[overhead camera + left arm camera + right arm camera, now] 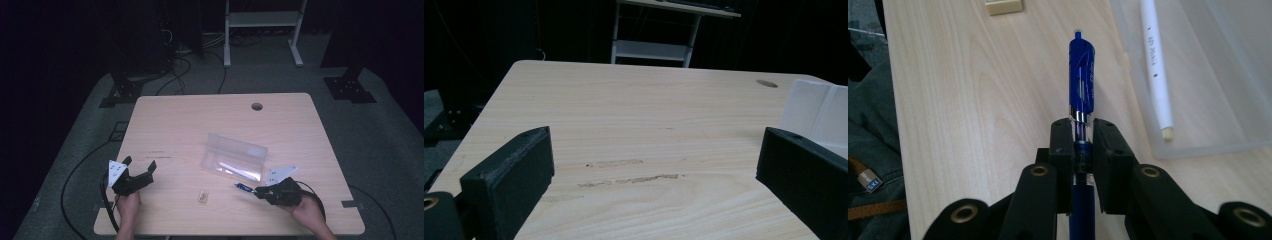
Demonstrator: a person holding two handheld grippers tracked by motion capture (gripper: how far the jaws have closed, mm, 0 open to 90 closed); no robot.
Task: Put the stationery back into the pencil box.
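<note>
Light wood table (pixel 180 120), round cable hole (pixel 257 106) near the far edge.

Left gripper (pixel 141 168): near-left part of the table, held in the person's left hand (pixel 128 205), grey three-cornered plate on top. Jaws spread wide, nothing between them. In the left gripper view the two black jaws frame bare tabletop with a few scuff marks (pixel 631 171); a corner of the clear plastic box (pixel 819 112) shows past the right-side jaw.

Right gripper (pixel 256 191): near-right part of the table, in the person's right hand (pixel 309 212), pointing left across the table. Jaws closed down on a blue pen (pixel 1082 85). In the right gripper view the pen runs straight out along the jaw line, clamped around its clear-and-chrome mid section, blue clip end projecting forward over the wood. In the high view the pen tip end (pixel 243 187) sticks out to the left of the jaws, just in front of the box's near edge.

Clear plastic box (pixel 235 156): centre-right of the table, open, one wall standing up at the far side. A white pen (pixel 1156 70) lies inside on the bottom, lengthwise, apart from the blue one.

Small tan eraser-like block (pixel 202 197) on the table between the two grippers, near the front edge; its corner shows at the top of the right gripper view (pixel 1004 6).
</note>
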